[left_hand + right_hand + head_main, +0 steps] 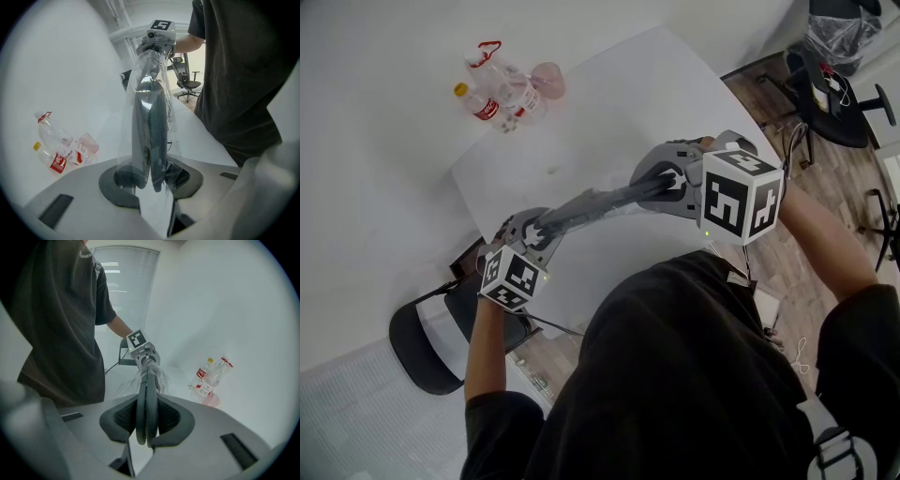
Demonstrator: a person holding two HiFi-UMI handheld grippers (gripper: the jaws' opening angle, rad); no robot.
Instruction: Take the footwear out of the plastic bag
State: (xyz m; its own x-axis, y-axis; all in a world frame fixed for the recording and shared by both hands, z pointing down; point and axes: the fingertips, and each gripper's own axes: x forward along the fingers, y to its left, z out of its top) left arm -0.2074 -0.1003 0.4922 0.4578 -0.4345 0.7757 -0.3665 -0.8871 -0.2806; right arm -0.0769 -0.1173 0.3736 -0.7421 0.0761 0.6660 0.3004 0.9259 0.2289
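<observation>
The slippers [595, 200] are pinched by the right gripper [666, 183]. The plastic bag [126, 140] is pinched by the left gripper [542, 228] at 8 o'clock. Snagged film could be torn.

Things left on and around the table [609, 103]
Clear bottles [502, 94] with red labels and a pink cup [548, 80] are grouped on the white top, well beyond the left tongs [547, 227] and off to the left of the right tongs [652, 184]. A black chair [427, 342] is seen under the left tongs, and office chairs [834, 103] are placed on the wood floor [825, 178] beyond the right tongs.
</observation>
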